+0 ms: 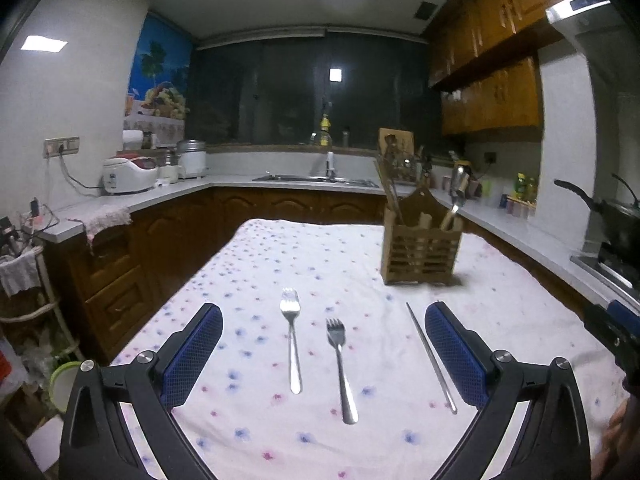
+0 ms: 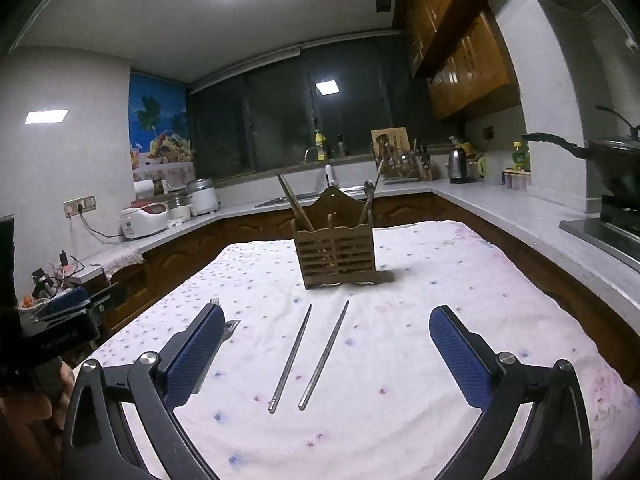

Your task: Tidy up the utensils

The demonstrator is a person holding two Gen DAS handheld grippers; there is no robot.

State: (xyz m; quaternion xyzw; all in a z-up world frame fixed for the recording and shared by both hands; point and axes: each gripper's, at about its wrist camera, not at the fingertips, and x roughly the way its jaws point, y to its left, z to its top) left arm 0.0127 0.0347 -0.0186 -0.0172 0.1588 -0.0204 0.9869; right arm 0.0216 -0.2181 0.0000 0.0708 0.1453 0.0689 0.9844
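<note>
I have both grippers hovering with fingers wide and empty: the left gripper (image 1: pixel 323 354) frames the two forks (image 1: pixel 292 340), the right gripper (image 2: pixel 327 360) frames the two metal chopsticks (image 2: pixel 308 356), all flat on the near bench (image 2: pixel 420 320), handles toward me for easy pickup; the wooden holder (image 2: pixel 334 254) stands far behind, awaiting them

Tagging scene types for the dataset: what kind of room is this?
A home kitchen, most likely: sink in the counter under the window, rice cooker by a wall socket, wooden cabinets overhead, and a pan on the stove.
</note>
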